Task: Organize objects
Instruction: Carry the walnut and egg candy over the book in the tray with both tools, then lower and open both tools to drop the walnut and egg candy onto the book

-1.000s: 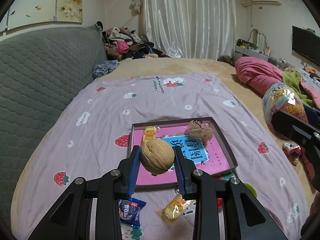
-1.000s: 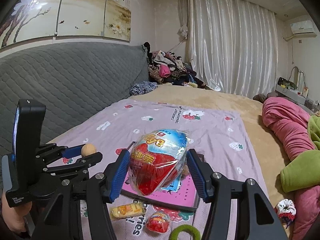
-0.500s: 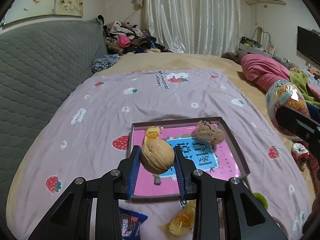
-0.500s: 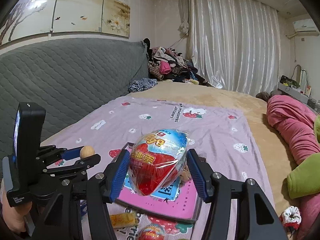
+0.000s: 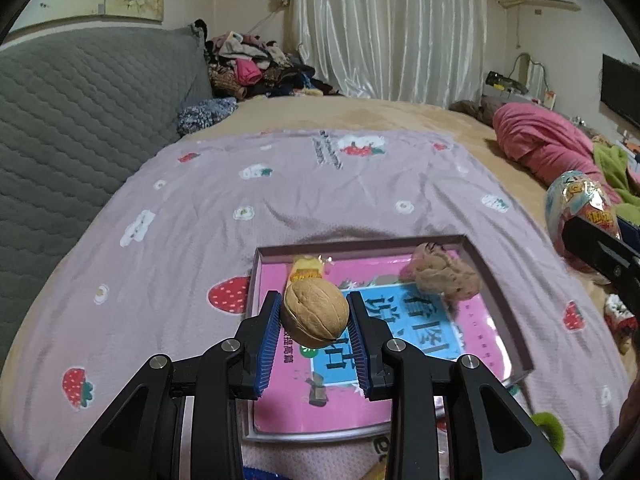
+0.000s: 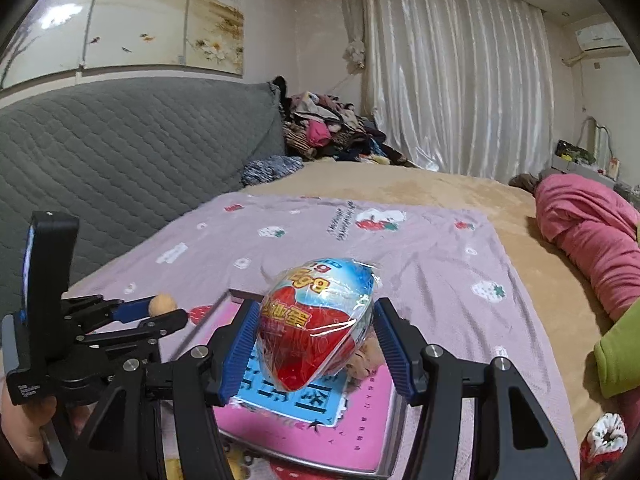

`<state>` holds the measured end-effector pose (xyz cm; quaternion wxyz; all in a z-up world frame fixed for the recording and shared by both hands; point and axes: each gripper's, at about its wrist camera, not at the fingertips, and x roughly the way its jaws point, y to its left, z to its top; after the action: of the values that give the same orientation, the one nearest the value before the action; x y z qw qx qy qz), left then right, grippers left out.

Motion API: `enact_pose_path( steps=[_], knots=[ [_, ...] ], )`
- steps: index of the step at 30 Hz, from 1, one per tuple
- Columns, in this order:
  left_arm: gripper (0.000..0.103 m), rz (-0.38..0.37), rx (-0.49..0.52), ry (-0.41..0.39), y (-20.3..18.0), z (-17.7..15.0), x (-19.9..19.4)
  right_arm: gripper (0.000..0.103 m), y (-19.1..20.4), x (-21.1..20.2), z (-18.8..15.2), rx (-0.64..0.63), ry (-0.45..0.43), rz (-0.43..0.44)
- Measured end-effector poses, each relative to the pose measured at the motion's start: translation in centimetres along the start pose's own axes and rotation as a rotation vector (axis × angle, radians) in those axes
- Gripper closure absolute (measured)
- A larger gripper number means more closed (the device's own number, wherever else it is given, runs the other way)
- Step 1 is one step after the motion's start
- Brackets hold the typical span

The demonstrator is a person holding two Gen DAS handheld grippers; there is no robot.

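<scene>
left jaws: clamped on walnut, above tray, near-left part
right jaws: gripping wrapped egg, long axis pointing away from me, over the tray's middle
nearer: cannot tell

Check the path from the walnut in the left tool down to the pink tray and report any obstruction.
Nothing visible blocks it. The walnut, clamped in the left tool, hangs over the tray. The pink floor below it looks bare; a yellow wrapped candy lies farther back and a plush toy sits to the right.
</scene>
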<state>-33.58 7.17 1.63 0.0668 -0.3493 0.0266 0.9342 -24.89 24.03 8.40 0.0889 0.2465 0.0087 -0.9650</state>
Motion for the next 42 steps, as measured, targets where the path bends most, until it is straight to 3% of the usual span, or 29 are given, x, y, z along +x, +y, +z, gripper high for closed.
enact_pose_path(
  steps=[9, 14, 42],
  knots=[
    [0.069, 0.014, 0.037, 0.039, -0.1, -1.9, 4.8, 0.044, -2.4, 4.4, -3.2, 0.051, 0.065, -0.023],
    [0.069, 0.018, 0.015, 0.044, 0.0, -2.4, 6.6, 0.044, -3.5, 6.3, -4.5, 0.082, 0.097, 0.029],
    [0.069, -0.028, -0.003, 0.124, 0.9, -5.2, 11.2, 0.044, -3.3, 12.1, -8.2, 0.004, 0.332, -0.051]
  ],
)
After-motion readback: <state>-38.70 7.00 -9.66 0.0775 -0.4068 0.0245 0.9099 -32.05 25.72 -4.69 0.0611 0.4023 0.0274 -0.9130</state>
